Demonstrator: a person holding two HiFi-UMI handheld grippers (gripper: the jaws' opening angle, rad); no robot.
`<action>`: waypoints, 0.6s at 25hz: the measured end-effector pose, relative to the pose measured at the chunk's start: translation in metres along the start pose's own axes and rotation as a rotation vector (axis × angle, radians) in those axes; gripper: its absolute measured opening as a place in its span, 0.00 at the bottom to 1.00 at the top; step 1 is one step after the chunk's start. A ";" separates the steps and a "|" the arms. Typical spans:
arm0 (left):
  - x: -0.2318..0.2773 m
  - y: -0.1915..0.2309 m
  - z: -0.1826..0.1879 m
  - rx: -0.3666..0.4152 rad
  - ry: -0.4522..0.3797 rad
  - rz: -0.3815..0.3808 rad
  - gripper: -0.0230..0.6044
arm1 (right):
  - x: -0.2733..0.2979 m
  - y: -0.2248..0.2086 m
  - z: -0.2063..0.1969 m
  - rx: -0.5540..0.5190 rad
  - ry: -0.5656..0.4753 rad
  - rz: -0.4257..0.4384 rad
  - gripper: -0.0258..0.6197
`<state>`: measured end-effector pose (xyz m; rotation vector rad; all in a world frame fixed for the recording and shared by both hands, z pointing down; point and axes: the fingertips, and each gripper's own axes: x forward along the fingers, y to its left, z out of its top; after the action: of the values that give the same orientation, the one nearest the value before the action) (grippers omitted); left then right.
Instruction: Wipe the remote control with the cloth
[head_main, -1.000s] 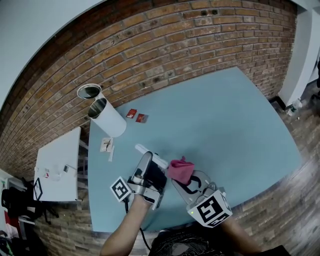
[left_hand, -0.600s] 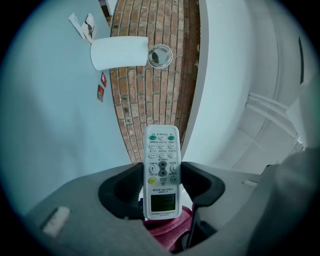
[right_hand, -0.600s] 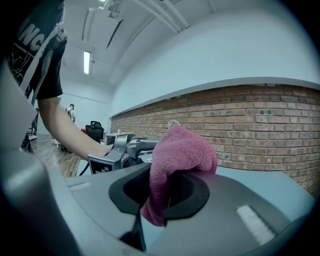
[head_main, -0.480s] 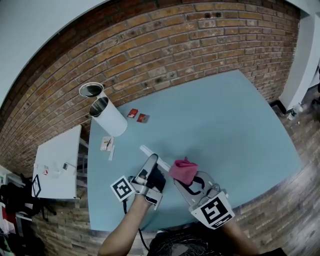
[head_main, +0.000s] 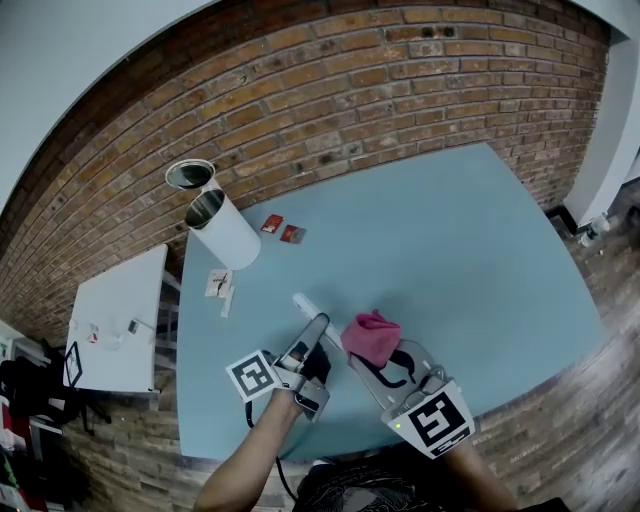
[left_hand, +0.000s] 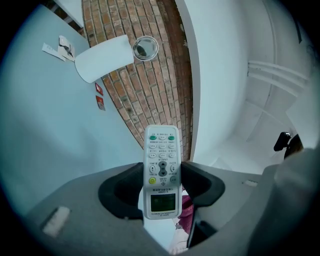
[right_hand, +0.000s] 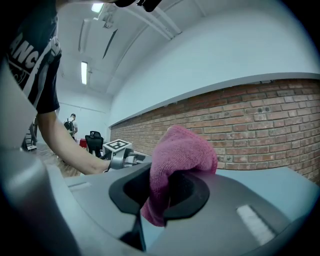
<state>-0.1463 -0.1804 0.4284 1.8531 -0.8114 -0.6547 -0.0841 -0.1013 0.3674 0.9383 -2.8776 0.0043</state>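
My left gripper (head_main: 313, 340) is shut on a white remote control (head_main: 312, 312), which sticks out past its jaws over the blue table (head_main: 460, 240). In the left gripper view the remote control (left_hand: 161, 170) shows its buttons and small screen, clamped between the dark jaws of the left gripper (left_hand: 161, 186). My right gripper (head_main: 385, 352) is shut on a bunched pink cloth (head_main: 371, 336), just right of the remote; whether the two touch I cannot tell. In the right gripper view the cloth (right_hand: 180, 160) bulges above the right gripper (right_hand: 161, 192), and the left gripper (right_hand: 122, 156) shows beyond it.
A white cylinder (head_main: 222, 232) lies on its side at the table's far left, with a metal can (head_main: 188, 175) behind it. Two small red packets (head_main: 281, 229) and paper scraps (head_main: 220, 285) lie near it. A white side table (head_main: 120, 320) stands left. A brick wall (head_main: 380, 90) backs the table.
My left gripper has rolled and sunk a little with the remote. The right gripper and the cloth have hardly moved.
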 end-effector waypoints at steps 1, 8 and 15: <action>0.001 0.001 -0.003 0.003 0.011 0.005 0.41 | 0.000 -0.001 0.001 0.003 -0.003 -0.003 0.14; 0.005 0.003 -0.023 0.031 0.088 0.026 0.41 | 0.000 -0.008 0.002 0.009 -0.006 -0.020 0.14; 0.010 0.002 -0.036 0.117 0.169 0.035 0.41 | 0.000 -0.013 0.006 0.015 -0.019 -0.028 0.14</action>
<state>-0.1140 -0.1682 0.4432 1.9654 -0.7825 -0.4303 -0.0771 -0.1115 0.3614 0.9870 -2.8853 0.0145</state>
